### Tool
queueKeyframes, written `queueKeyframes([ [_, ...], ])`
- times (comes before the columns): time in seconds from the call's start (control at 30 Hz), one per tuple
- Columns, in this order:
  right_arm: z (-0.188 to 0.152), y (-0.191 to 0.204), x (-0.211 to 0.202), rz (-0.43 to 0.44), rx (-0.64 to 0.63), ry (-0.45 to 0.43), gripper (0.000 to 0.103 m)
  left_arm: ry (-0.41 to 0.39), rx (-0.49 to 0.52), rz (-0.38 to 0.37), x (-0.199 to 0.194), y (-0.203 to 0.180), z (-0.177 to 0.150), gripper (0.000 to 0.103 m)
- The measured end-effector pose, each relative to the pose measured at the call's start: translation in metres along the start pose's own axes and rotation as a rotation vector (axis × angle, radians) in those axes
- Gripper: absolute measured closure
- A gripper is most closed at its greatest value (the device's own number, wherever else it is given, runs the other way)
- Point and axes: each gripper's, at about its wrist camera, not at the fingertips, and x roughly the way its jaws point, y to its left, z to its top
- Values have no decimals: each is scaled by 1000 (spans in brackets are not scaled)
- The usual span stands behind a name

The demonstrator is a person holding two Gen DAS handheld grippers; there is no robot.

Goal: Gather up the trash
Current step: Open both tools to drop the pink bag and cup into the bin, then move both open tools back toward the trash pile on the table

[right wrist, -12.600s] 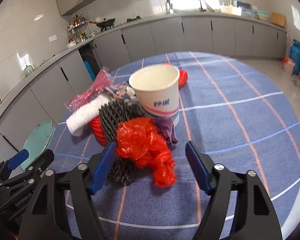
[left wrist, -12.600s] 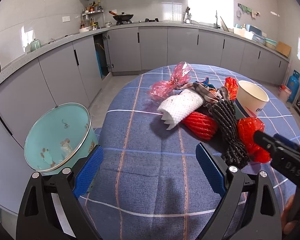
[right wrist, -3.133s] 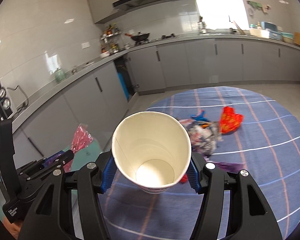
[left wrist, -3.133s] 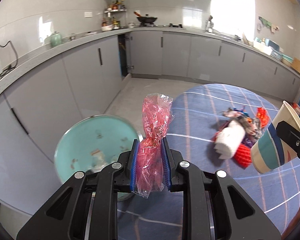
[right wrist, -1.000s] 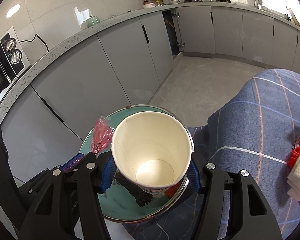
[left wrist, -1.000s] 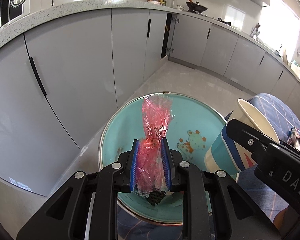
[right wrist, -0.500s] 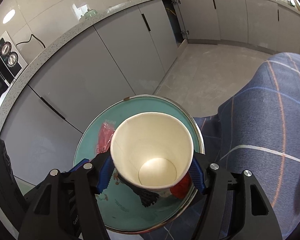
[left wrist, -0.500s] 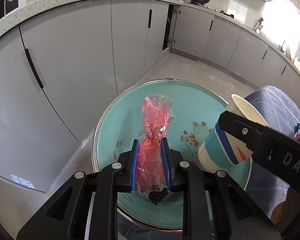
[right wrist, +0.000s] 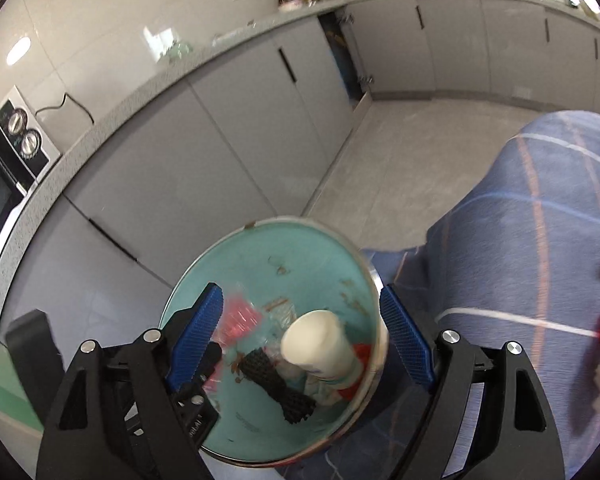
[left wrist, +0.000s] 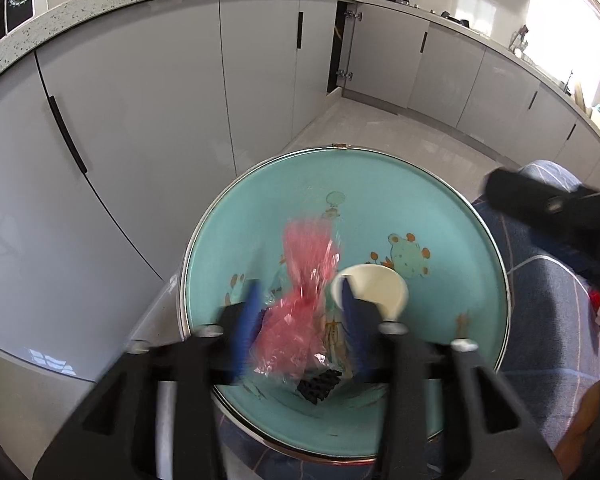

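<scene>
Both jaws open. Left gripper [left wrist: 298, 310]: pink bag [left wrist: 300, 308] between jaws. Right gripper [right wrist: 300, 334] view alone shows black netting [right wrist: 276, 384] beside paper cup [right wrist: 320, 346] in bin [right wrist: 228, 264].

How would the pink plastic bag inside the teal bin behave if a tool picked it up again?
The pink plastic bag looks thin and crinkled, so it would probably be floppy and fold when squeezed. It seems very light for its size. Its glossy film might slip between the left tool's pads unless pinched at a bunched part. It lies loose in the teal bin.
</scene>
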Motion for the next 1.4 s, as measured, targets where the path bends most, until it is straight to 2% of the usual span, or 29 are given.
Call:
queueKeyframes([
  [0.03, -1, -2, -6, -14, -1, -16, 23, -11, -2, 8, -2, -1, 0, 36],
  [0.13, -4, -6, -25, -65, -14, -69, 23, -24, 7, 26, -8, -4, 0, 27],
  [0.33, -15, -14, -58, -143, -44, -143, 23, -59, 2, 50, -25, -7, -3, 17],
  [0.67, -31, -21, -84, -135, -66, -137, 12, -95, 22, 65, -54, -19, -12, 15],
  [1.0, -48, -20, -102, -143, -86, -139, 8, -98, 12, 101, -73, -15, -27, 12],
  [1.2, -60, -29, -120, -163, -92, -188, 8, -115, 43, 90, -85, -28, -32, 11],
  [1.4, -70, -46, -134, -182, -67, -192, 9, -116, 75, 64, -92, -46, -40, 11],
])
